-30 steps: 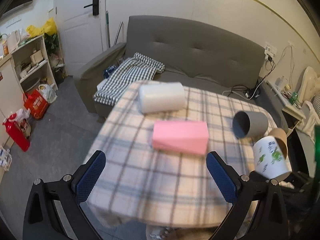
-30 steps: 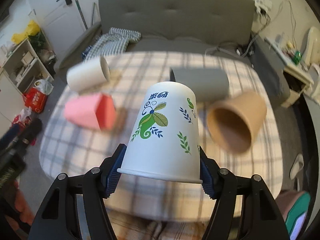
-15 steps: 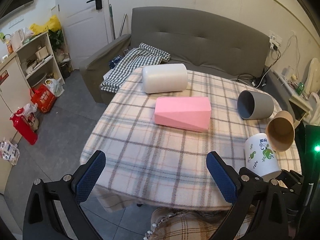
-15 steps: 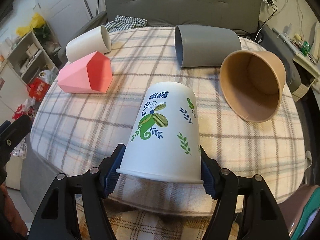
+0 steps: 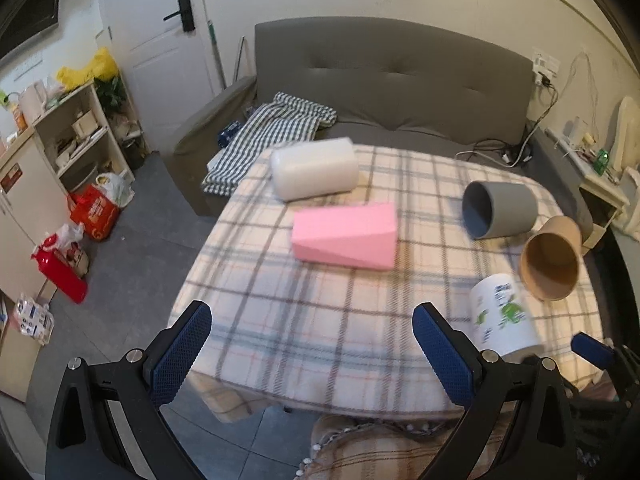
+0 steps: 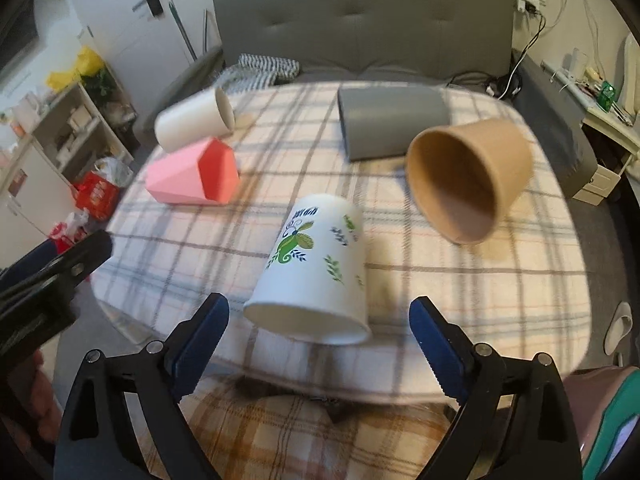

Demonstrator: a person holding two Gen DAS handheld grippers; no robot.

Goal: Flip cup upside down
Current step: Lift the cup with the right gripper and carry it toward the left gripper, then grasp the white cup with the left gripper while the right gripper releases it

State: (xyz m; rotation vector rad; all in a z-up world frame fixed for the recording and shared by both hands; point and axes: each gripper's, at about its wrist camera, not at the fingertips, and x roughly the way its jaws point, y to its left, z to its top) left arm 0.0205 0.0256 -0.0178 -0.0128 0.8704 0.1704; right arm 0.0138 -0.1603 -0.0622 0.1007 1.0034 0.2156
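The white paper cup with green leaf print (image 6: pixel 316 268) stands mouth down on the checked tablecloth near the table's front edge; it also shows in the left wrist view (image 5: pixel 502 316). My right gripper (image 6: pixel 318 344) is open, its blue pads apart on either side of the cup's rim and clear of it. My left gripper (image 5: pixel 312 348) is open and empty, held off the table's front edge, left of the cup.
A brown paper cup (image 6: pixel 468 180), a grey cup (image 6: pixel 392 122), a white cup (image 6: pixel 194 124) and a pink faceted cup (image 6: pixel 192 178) lie on their sides on the table (image 6: pixel 520 280). A grey sofa (image 5: pixel 392 80) stands behind; shelves (image 5: pixel 76 136) stand at left.
My right gripper has opened and let go of the leaf-print cup, then drawn back from it. The cup now stands on the table. The left gripper has shifted slightly.
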